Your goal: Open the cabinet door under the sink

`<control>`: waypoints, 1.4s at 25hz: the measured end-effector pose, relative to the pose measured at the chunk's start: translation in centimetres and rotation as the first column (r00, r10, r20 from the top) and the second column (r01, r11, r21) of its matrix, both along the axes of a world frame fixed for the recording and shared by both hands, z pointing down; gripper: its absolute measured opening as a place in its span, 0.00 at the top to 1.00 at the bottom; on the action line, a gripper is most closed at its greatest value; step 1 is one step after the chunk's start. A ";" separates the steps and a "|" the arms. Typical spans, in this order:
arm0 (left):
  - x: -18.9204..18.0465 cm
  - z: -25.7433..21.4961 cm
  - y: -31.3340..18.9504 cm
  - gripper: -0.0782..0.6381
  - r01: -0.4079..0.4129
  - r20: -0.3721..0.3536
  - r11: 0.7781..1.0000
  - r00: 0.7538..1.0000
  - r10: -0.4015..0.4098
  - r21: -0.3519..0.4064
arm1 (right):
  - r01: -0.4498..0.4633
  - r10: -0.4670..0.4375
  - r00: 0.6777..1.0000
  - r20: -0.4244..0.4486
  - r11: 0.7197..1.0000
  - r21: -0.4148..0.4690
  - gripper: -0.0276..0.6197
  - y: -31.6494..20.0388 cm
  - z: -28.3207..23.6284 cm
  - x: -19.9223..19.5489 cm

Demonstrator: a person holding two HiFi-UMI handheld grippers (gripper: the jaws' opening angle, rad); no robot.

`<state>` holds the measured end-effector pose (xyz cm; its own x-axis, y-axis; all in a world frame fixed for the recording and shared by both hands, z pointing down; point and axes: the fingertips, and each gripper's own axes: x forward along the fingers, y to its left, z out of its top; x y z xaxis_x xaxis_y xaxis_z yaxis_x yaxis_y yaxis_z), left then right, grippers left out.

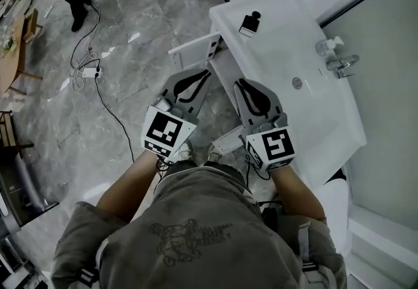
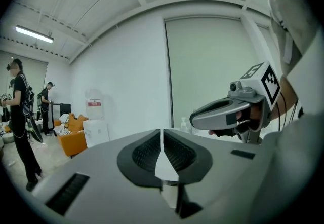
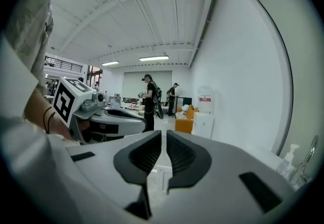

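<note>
Cabinet door point(image 1: 194, 50) seemingly juts out below the sink point(image 1: 287, 33) edge, floor point(image 1: 140, 78) beyond; left gripper point(image 1: 198, 76) and right gripper point(image 1: 243, 85) pinched together, empty.

White cabinet door point(image 1: 194, 50) ajar under sink point(image 1: 287, 23)

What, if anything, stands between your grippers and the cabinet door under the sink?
Nothing visible does. The left gripper and right gripper hang shut and empty beside the sink; the cabinet door juts out just beyond their tips, unobstructed.
</note>
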<state>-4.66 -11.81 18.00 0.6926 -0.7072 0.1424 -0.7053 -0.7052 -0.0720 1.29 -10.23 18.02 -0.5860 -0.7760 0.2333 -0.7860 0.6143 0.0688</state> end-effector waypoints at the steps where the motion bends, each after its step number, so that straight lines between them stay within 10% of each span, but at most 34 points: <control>1: -0.5 -1.3 0.2 0.85 0.008 -0.012 1.000 1.000 -0.008 0.014 | 0.014 -0.014 1.000 0.014 1.000 0.023 0.89 0.1 -1.4 -0.5; 15: -3.9 -11.4 2.5 0.85 0.124 -0.019 0.958 0.992 -0.123 0.260 | 0.068 -0.099 0.988 0.121 0.968 0.241 0.89 3.7 -14.5 -1.8; 35: -4.1 -14.2 6.3 0.85 0.096 0.024 0.932 0.994 -0.111 0.348 | 0.109 -0.148 0.980 0.129 0.956 0.271 0.90 6.5 -16.0 -3.3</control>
<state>-8.75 -5.47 3.77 0.6116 -0.7852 -0.0965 -0.7640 -0.5545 -0.3299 -2.04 -3.70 1.99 -0.6974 -0.7138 -0.0638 -0.7150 0.6869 0.1304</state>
